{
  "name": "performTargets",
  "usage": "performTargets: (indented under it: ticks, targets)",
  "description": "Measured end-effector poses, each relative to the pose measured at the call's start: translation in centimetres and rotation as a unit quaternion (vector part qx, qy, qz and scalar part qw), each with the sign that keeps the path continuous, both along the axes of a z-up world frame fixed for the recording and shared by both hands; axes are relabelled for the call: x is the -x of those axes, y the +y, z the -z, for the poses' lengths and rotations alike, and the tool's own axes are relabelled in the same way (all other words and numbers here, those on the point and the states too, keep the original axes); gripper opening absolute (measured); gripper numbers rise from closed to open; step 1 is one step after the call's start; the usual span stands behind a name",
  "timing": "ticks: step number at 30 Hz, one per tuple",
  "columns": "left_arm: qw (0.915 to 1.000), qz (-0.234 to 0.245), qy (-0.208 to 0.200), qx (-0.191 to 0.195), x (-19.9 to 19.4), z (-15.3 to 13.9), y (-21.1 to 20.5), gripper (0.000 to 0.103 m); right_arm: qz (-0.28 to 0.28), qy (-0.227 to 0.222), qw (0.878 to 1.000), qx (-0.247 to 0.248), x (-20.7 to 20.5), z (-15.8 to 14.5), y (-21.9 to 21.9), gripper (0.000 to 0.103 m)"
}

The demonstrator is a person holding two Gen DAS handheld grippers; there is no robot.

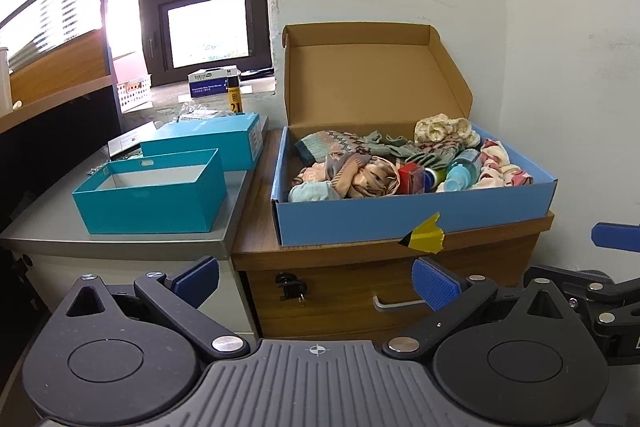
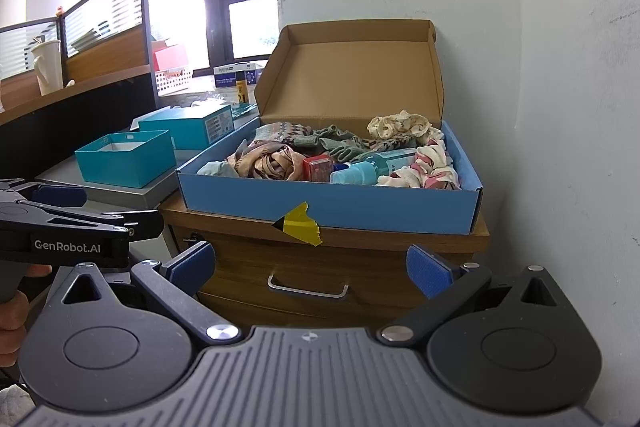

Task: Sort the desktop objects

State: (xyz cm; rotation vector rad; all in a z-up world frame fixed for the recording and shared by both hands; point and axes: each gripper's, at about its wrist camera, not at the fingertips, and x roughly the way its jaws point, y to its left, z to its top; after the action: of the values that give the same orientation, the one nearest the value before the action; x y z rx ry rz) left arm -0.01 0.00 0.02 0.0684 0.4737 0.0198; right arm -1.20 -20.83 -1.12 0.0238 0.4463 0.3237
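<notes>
Both of your grippers hang back from the work, short of the wooden drawer cabinet. Your left gripper has its jaws spread wide with nothing between them, and your right gripper is just as wide and just as empty.

The things to sort lie heaped in the blue cardboard box, which sits lid-up on the cabinet top at 12 o'clock in both views. From the left wrist view, the patterned scarf is bunched near the front wall at about 11 o'clock inside the box, with a pale blue sock at its left. A red plastic case sits mid-box, and a blue bottle lies on its side at 1 o'clock beside it. The knitted gloves stretch along the back, a cream floral cloth rides high at the rear right, and a pink-and-white cloth fills the right end.

An open teal box waits empty at 10 o'clock on the grey cabinet, with a closed teal box just behind it.

The fabrics will likely be light, soft and limp, so pinch a raised fold and expect neighbours to drag along. The bottle looks smooth and may roll or slip; take it across its body. The red case seems rigid, so grip its flat sides.
</notes>
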Motion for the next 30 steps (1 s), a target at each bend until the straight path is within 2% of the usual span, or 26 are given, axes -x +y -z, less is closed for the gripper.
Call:
performTargets:
  ticks: [4,8,12,30]
  targets:
    - [0.9999,-0.003,0.003,-0.011,0.08,0.11,-0.36,0.103,-0.001,0.006,1.0,-0.002,-0.26,-0.15,-0.33,0.103]
    - [1.0,-0.001,0.001,-0.005,0.63,-0.51,-0.2,0.103,0.001,0.0,1.0,0.006,0.14,0.13,0.2,0.103]
    - [0.9999,0.0,0.013,-0.003,-0.19,0.04,-0.08,0.103,0.0,0.002,1.0,0.005,0.06,0.1,0.13,0.103]
    - [0.9999,0.0,0.015,-0.002,-0.17,0.21,-0.04,0.103,0.001,0.007,1.0,0.004,-0.11,0.11,0.02,0.103]
